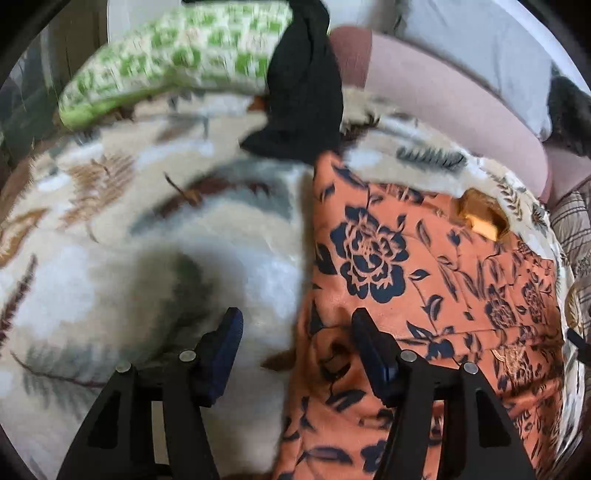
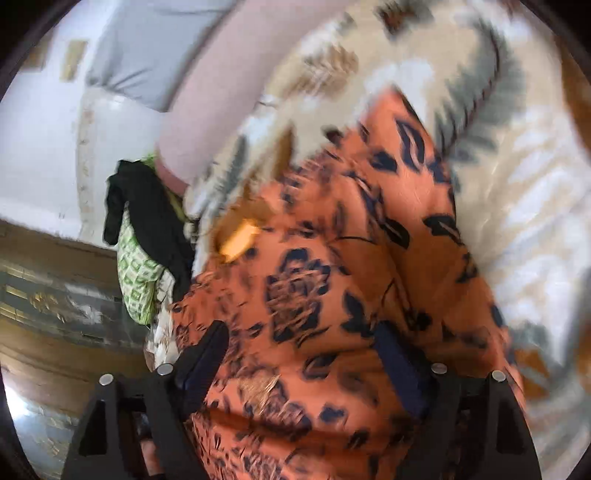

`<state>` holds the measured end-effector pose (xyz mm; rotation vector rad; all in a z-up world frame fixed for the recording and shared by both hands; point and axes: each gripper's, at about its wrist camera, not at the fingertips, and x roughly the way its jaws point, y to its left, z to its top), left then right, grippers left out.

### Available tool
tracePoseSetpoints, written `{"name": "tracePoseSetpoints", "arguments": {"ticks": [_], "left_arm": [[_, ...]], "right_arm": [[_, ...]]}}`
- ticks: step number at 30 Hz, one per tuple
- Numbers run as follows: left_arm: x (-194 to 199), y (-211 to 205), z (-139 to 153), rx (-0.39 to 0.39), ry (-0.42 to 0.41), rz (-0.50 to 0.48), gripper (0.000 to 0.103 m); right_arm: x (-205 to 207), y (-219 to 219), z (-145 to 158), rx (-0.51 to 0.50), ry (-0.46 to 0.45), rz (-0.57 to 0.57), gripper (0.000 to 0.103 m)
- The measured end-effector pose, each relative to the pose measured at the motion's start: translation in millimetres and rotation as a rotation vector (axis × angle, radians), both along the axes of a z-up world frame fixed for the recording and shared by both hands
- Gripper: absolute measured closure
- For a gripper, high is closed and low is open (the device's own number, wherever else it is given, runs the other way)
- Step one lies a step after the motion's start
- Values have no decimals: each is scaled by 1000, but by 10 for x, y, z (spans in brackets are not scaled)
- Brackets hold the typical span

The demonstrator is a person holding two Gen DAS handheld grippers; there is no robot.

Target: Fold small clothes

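Note:
An orange garment with a dark blue flower print (image 1: 406, 280) lies spread on a cream leaf-patterned blanket (image 1: 147, 221). A yellow label (image 1: 480, 218) shows at its far opening. My left gripper (image 1: 295, 328) is open just above the garment's left edge, with one finger over the blanket and the other over the orange cloth. In the right wrist view the same garment (image 2: 332, 266) fills the middle, blurred, with its label (image 2: 240, 236) to the left. My right gripper (image 2: 303, 343) stands open and wide over the cloth, and its pads do not pinch it.
A black garment (image 1: 306, 92) lies at the blanket's far side, draped against a green-and-white patterned bundle (image 1: 177, 55). A pink bolster (image 1: 443, 96) and grey bedding (image 1: 480, 33) run behind. The right wrist view shows the bed's edge and wooden floor (image 2: 55, 332) at left.

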<state>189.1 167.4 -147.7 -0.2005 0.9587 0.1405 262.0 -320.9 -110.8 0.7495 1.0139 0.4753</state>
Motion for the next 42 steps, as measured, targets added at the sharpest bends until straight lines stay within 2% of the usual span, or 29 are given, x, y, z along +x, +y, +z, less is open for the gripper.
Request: {"name": "tracePoseSetpoints", "arguments": {"ticks": [2, 4, 6, 9, 11, 14, 17, 20, 22, 25, 27, 31, 33, 34, 36, 37, 38, 39, 42], "left_arm": [[-232, 64, 99, -11, -27, 12, 40], [-550, 134, 139, -60, -42, 12, 40], [-913, 206, 121, -120, -31, -6, 40], [-1480, 211, 34, -188, 1, -32, 40], [-1777, 172, -17, -213, 12, -58, 40], [-2067, 73, -167, -246, 42, -79, 39], [-2232, -22, -328, -262, 98, -79, 39], [-2281, -116, -338, -244, 93, -110, 39], [-2319, -116, -303, -275, 87, -103, 39], [-2385, -102, -289, -287, 67, -111, 39], [-2383, -53, -400, -299, 108, -93, 39], [-2462, -17, -397, -321, 84, -79, 39], [-2483, -6, -455, -325, 93, -76, 39], [-2496, 3, -465, -326, 90, -71, 42], [-2505, -10, -457, -307, 94, -73, 71], [-2499, -5, -463, -288, 105, -70, 89], [-2503, 19, -464, -294, 106, -68, 90], [-2513, 45, -463, -309, 103, -63, 92], [-2625, 58, -262, -306, 40, -54, 94]], "right_arm": [[-209, -91, 145, -54, -36, -21, 19], [-556, -275, 176, -94, -41, -49, 18], [-916, -432, 109, -131, -16, -58, 18], [-1426, -627, -54, -245, 43, -44, 18], [-1705, -716, -166, -264, 77, -27, 18], [-2032, -942, -302, -238, 110, -8, 18], [-2229, -956, -417, -191, 163, 24, 18], [-2370, -944, -485, -140, 175, 57, 18], [-2418, -896, -550, -106, 204, 83, 19], [-2514, -831, -509, -70, 172, 97, 19], [-2515, -819, -547, -47, 175, 76, 19], [-2542, -812, -486, 18, 148, 69, 19], [-2552, -778, -445, 17, 125, 83, 19], [-2542, -762, -462, 6, 133, 83, 19], [-2535, -747, -548, -1, 160, 73, 19], [-2545, -744, -556, 1, 158, 71, 24], [-2564, -726, -555, 4, 153, 74, 28], [-2565, -705, -564, 1, 157, 78, 40], [-2589, -688, -573, -35, 191, 91, 87]]}}
